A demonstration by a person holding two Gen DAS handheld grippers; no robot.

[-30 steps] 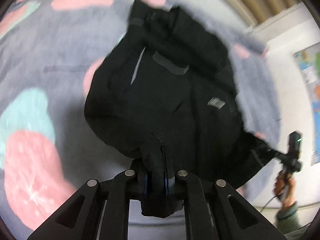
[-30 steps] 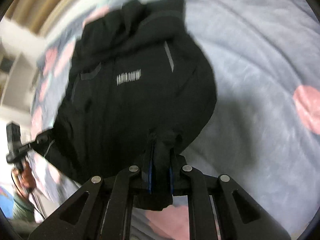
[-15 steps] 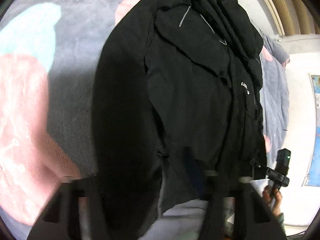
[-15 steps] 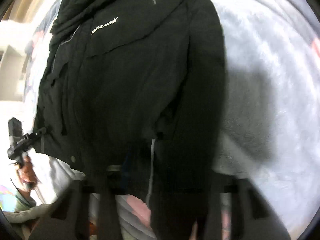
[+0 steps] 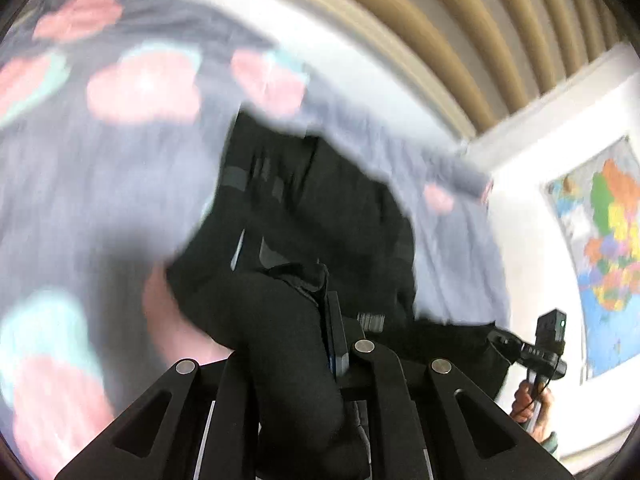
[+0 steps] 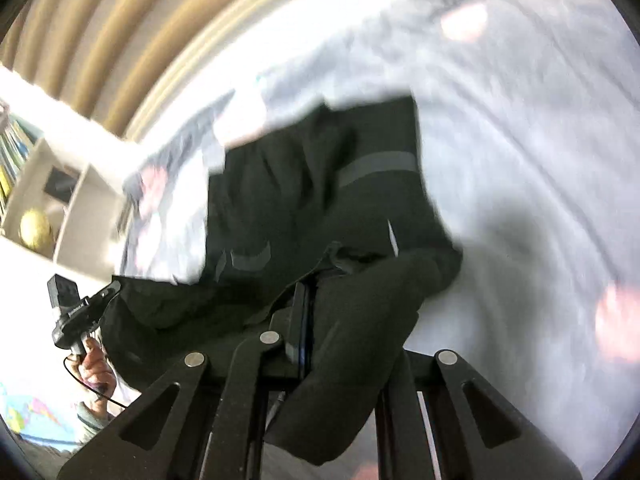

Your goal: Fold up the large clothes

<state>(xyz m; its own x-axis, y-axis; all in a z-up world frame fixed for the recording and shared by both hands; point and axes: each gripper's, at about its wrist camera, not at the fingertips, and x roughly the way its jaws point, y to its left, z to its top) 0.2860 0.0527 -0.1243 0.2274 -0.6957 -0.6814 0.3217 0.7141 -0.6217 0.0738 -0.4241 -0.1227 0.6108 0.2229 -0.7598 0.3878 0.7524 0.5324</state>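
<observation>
1 blk jacket (image 5: 320, 208), 2 tools (image 5: 332, 328) (image 6: 302, 316), 1 blanket (image 5: 100, 184), 1 map (image 5: 608, 240).

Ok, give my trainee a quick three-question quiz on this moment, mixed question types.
1. True or false: both tongs are shut on the black jacket.
2. What lies under the jacket? A) wooden floor B) grey blanket with pink patches C) bare mattress
3. Fill in: on the wall in the left wrist view hangs a colourful ____.

Key:
1. True: left tongs and right tongs both pinch its fabric.
2. B, the blanket.
3. Map.
</observation>
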